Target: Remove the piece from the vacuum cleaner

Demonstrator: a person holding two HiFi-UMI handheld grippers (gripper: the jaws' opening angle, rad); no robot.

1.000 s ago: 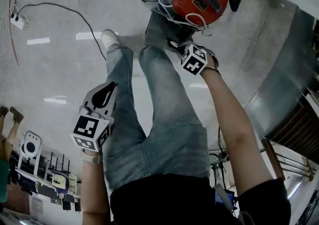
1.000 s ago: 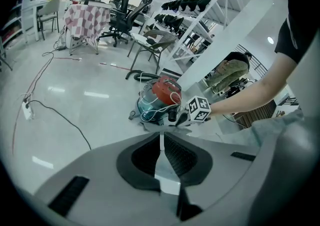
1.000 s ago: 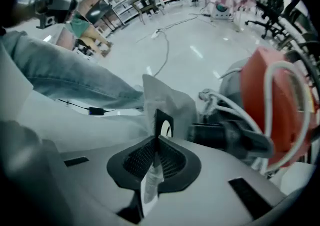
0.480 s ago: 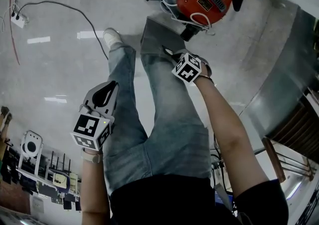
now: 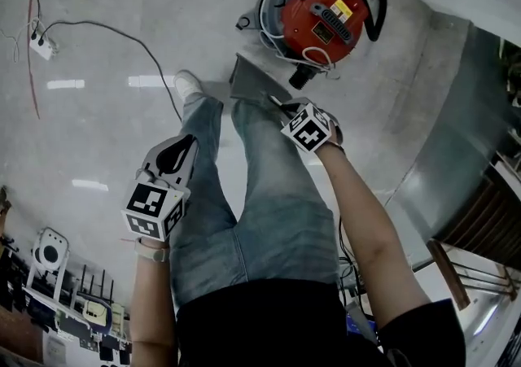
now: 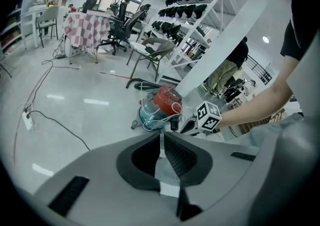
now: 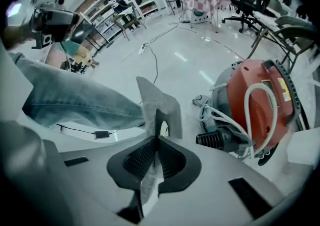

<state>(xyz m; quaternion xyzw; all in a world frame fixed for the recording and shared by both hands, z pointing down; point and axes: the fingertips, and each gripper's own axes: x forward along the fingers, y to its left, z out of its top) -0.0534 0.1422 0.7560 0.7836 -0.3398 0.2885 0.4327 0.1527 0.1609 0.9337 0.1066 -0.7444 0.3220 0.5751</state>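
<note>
Head view: a person stands over a red-topped vacuum cleaner (image 5: 313,19) on a pale polished floor, a two-jaw gripper in each hand. The right gripper (image 5: 278,102) reaches toward the machine and holds a flat grey piece (image 5: 248,80), which sits just beside the vacuum's black port and in front of the person's jeans. The left gripper (image 5: 173,148) hangs back by the left thigh, well apart from the machine. A power strip (image 5: 41,44) and its dark cable lie on the floor at the upper left.

Left gripper view: the left gripper (image 6: 161,140) has its ridged pads pressed together with nothing between them. Beyond them stand the vacuum cleaner (image 6: 162,104), a white cord looped over its body, and the right gripper's marker cube (image 6: 208,117).

Right gripper view: the right gripper (image 7: 156,142) is clamped on the lower edge of the grey piece (image 7: 157,102) (a round hole shows just above the pads). The piece stands upright, apart from the vacuum cleaner (image 7: 260,104) at the right.
</note>
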